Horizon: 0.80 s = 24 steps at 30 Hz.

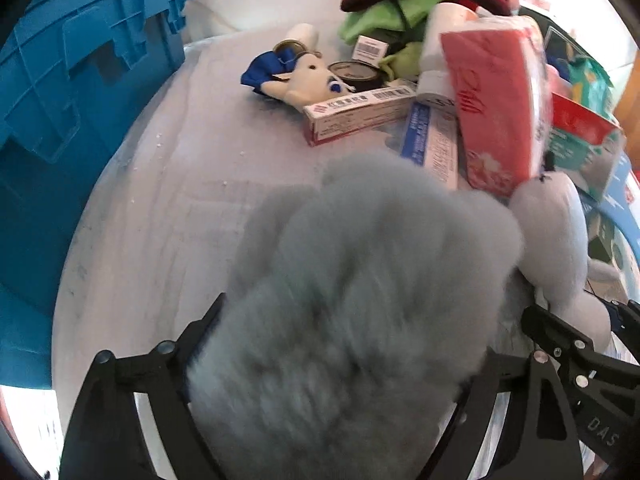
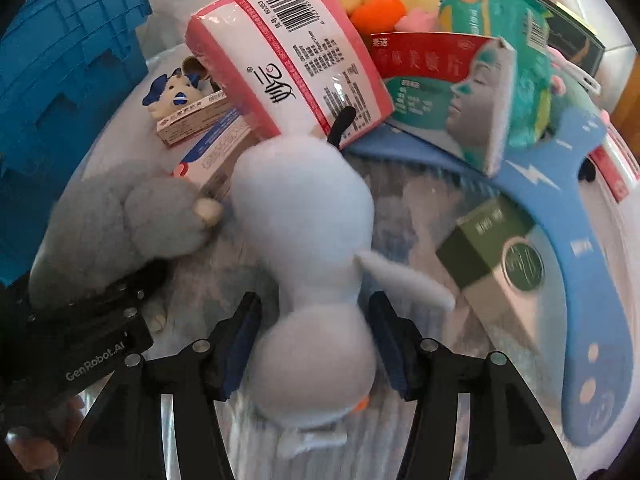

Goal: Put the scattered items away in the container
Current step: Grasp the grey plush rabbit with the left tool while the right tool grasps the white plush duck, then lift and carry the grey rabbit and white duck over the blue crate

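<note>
Grey plush (image 1: 360, 300) between left hand-held gripper (image 1: 356, 344) fingers, grasp unclear; pale-blue plush (image 2: 308, 280) inside right hand-held gripper (image 2: 314, 340), pads apart, ungripped. Step: pickup. Next: clamp, carry to blue crate (image 1: 80, 100) at table's left edge

A pale grey-white surface (image 1: 168, 184) carries everything, marked with faint streaks and a few small white specks near its left edge. Beyond its far edge lies a bright white area, washed out by strong light. A strip of brown wood (image 2: 628, 92) shows at the far right.
</note>
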Each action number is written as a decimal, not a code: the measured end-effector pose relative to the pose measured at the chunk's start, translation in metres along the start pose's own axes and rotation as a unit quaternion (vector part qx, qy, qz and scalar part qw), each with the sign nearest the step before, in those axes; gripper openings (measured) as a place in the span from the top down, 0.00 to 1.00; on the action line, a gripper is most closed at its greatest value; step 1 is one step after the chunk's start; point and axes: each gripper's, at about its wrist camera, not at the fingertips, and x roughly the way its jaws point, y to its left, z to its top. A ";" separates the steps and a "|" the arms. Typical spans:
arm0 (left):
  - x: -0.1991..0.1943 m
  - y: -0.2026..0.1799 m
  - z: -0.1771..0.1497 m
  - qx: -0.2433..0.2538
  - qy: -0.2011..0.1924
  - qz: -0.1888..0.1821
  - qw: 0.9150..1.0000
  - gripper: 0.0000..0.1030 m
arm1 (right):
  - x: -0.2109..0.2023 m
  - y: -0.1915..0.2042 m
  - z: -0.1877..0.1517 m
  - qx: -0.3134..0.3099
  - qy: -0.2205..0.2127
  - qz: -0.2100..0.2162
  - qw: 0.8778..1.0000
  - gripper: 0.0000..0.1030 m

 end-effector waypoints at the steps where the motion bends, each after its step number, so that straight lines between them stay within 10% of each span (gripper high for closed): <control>1: -0.003 -0.002 -0.003 0.001 -0.003 -0.004 1.000 0.32 | 0.000 0.000 -0.002 0.000 -0.005 -0.007 1.000 0.54; 5: -0.013 -0.009 -0.005 0.013 -0.016 0.003 1.000 0.52 | -0.005 -0.001 -0.001 0.008 -0.005 0.001 1.000 0.57; 24: -0.168 -0.004 0.038 -0.010 -0.162 0.024 0.987 0.53 | -0.168 0.030 0.029 -0.032 -0.158 0.049 0.986 0.58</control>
